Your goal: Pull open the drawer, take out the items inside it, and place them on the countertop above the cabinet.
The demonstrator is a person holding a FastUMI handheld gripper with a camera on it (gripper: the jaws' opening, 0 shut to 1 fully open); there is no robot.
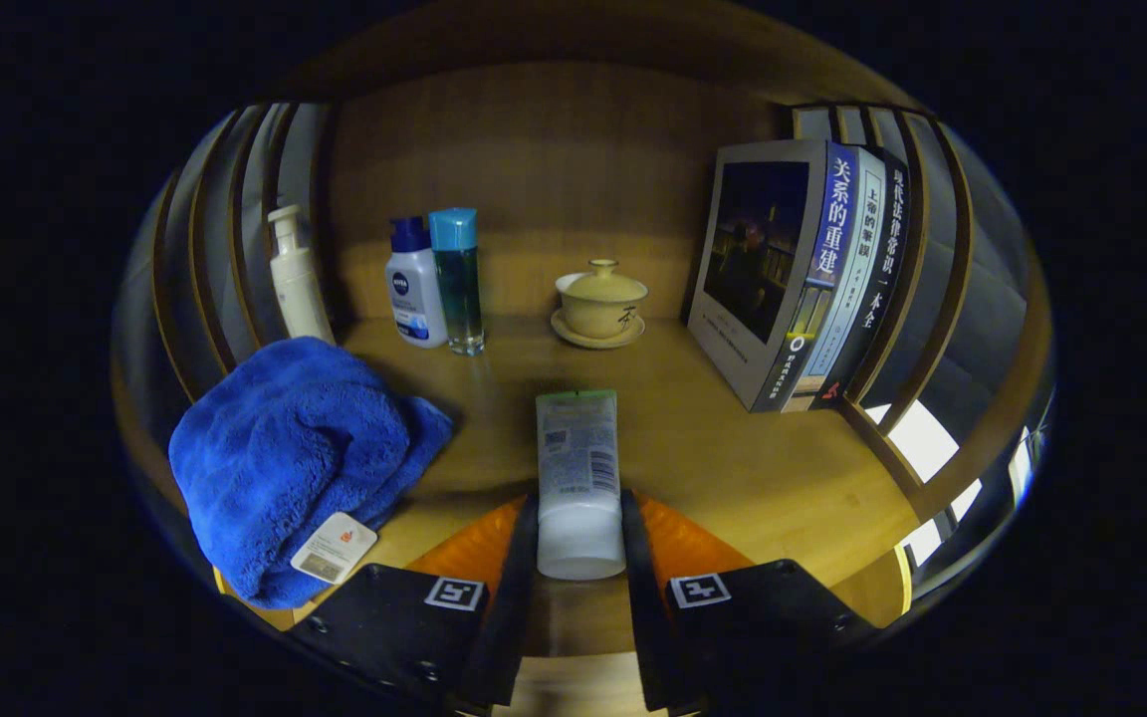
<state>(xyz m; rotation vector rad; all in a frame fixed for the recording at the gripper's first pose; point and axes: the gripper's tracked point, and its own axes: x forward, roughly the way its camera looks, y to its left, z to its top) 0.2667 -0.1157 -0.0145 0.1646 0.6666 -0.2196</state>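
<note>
Gripper view looks along the two fingers onto a wooden countertop [733, 468] with a wooden back wall and slatted sides. The gripper [579, 543] is closed narrowly on a white squeeze tube [578, 478]: both fingers press against its sides near the cap end, which points back toward the camera, while the crimped end with a green edge reaches forward over the wood. Whether the tube rests on the surface or is held just above it cannot be told.

Just beside the left finger lies a bunched blue towel [295, 458] with a white tag [333, 548] at its near edge; it sits close to the tube but apart from it. Beyond the towel, against the slats, stands a white pump bottle [295, 274]. Further ahead of the jaws, near the back wall, a white bottle with a dark blue cap [414, 284] stands touching or nearly touching a taller clear bottle with a light blue cap [458, 279]. Straight beyond the tube's tip sits a lidded tea bowl [601, 299] on a saucer [597, 337]; the lid is on, so its contents are hidden. To the right of the jaws and ahead, three books [802, 279] lean upright together against the slatted side. Nothing stands between the tube's tip and the tea bowl.
</note>
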